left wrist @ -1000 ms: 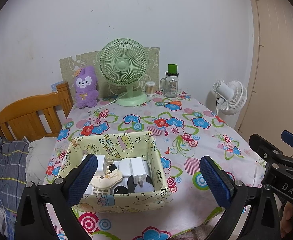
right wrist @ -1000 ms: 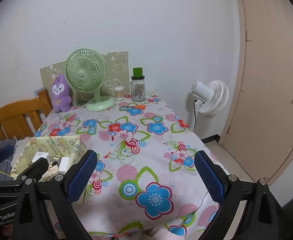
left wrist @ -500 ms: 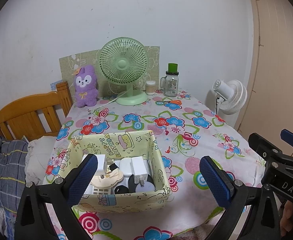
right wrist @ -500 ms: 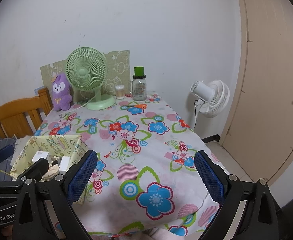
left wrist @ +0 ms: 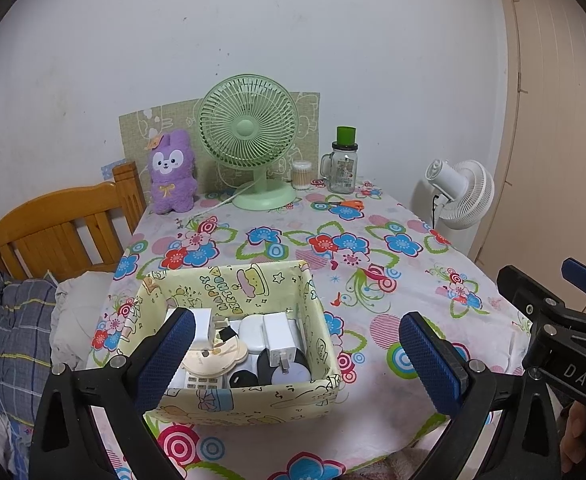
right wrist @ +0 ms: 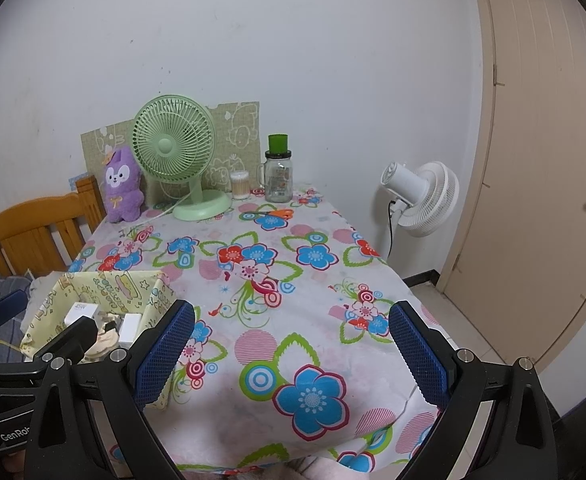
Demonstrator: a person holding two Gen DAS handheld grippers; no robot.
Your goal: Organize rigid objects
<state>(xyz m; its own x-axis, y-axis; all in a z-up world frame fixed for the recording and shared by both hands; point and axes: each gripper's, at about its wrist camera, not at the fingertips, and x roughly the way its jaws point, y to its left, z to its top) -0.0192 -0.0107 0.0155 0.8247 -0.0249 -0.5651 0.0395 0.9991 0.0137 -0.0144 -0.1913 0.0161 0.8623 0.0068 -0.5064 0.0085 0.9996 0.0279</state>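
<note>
A flowered cloth covers the tabletop (left wrist: 373, 216), with a wooden chair (left wrist: 57, 232) at its left edge. On the near left part sits a yellow cartoon-print box (left wrist: 253, 400), and inside it lie white chargers (left wrist: 279, 338), a round cream piece and small dark discs. The left gripper (left wrist: 297, 360) hangs before the box with jaws spread wide and empty. The right gripper (right wrist: 293, 352) is likewise wide and empty over bare cloth, right of the box.
</note>
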